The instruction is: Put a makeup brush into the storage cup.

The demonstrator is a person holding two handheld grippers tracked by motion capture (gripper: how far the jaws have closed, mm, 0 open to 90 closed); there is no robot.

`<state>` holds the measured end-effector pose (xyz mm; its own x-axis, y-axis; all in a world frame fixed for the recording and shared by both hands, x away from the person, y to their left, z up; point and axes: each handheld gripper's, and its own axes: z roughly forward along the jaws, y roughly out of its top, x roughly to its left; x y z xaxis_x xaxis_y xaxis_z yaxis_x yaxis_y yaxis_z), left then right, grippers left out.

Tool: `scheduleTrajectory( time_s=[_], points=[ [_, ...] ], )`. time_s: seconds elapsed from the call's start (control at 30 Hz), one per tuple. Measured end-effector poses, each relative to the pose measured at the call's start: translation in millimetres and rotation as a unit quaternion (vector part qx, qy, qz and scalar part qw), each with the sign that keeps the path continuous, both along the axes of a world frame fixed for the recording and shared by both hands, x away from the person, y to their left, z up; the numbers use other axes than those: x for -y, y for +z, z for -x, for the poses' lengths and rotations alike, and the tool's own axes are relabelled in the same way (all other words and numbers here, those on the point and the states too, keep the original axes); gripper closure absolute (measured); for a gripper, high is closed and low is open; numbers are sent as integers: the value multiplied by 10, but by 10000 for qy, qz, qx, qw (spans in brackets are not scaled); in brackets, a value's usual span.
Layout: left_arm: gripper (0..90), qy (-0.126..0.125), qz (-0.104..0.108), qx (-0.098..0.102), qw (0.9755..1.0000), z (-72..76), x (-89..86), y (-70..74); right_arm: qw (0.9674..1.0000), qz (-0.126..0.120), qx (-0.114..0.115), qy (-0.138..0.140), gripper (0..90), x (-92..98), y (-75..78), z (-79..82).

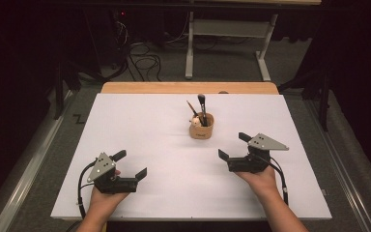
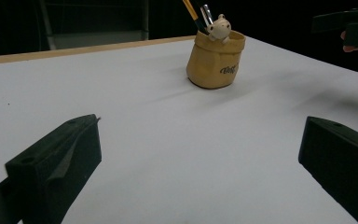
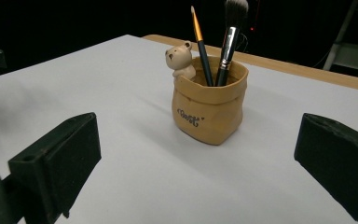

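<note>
Below, both tongs are held released, jaws spread wide, gripping nothing. Left gripper [image 1: 133,163] sits well apart from the tan pouch-shaped holder [image 1: 201,127], nearer the person and to its left; right gripper [image 1: 234,145] lies near the holder, to its right and slightly nearer the person. Each is carried by one hand, left hand [image 1: 104,197] and right hand [image 1: 260,178]. Holder stands upright on the white table surface [image 1: 145,125], carrying a small bear figure [image 3: 180,59] on its rim, a thin orange-handled brush [image 3: 200,44] and a thick makeup brush [image 3: 230,37].
</note>
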<state>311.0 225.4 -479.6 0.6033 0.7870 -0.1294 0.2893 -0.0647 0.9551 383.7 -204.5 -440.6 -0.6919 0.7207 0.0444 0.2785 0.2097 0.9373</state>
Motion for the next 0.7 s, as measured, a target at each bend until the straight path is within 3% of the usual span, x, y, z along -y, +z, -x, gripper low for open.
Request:
scheduleTrajectory(
  time_s=[0.7],
  points=[
    [1,-4,-44,-15,10000,12,37,-2,9993,22,288,-255,2,520,19,445]
  ],
)
